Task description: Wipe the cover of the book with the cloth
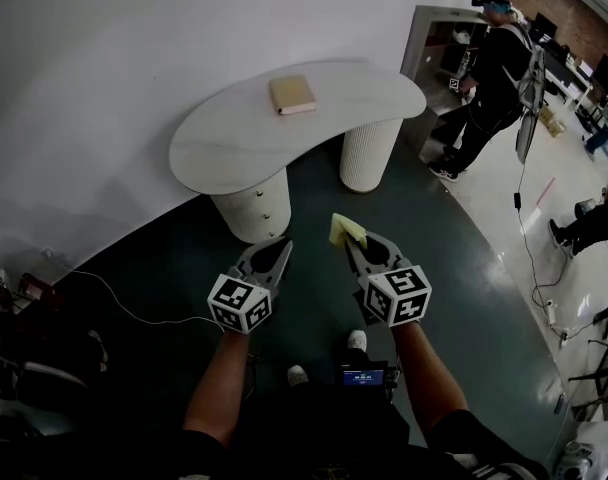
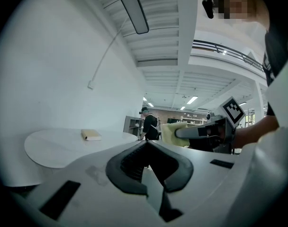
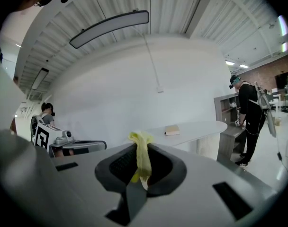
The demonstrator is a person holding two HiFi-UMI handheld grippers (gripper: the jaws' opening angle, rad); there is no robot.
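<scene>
A tan book (image 1: 292, 94) lies flat on the far side of a white curved table (image 1: 224, 143), and shows small in the left gripper view (image 2: 91, 135) and the right gripper view (image 3: 172, 130). My right gripper (image 1: 348, 242) is shut on a yellow cloth (image 1: 346, 230), whose folded edge stands up between the jaws (image 3: 141, 157). My left gripper (image 1: 284, 248) is shut with nothing in it. Both grippers hang over the dark floor, well short of the table. From the left gripper view the cloth (image 2: 172, 133) shows at the right.
The table stands on two ribbed white pedestals (image 1: 369, 153) against a curved white wall. A person (image 1: 489, 83) stands by a grey shelf unit (image 1: 434, 63) at the right. A white cable (image 1: 134, 303) runs across the floor at the left, near dark equipment (image 1: 34, 353).
</scene>
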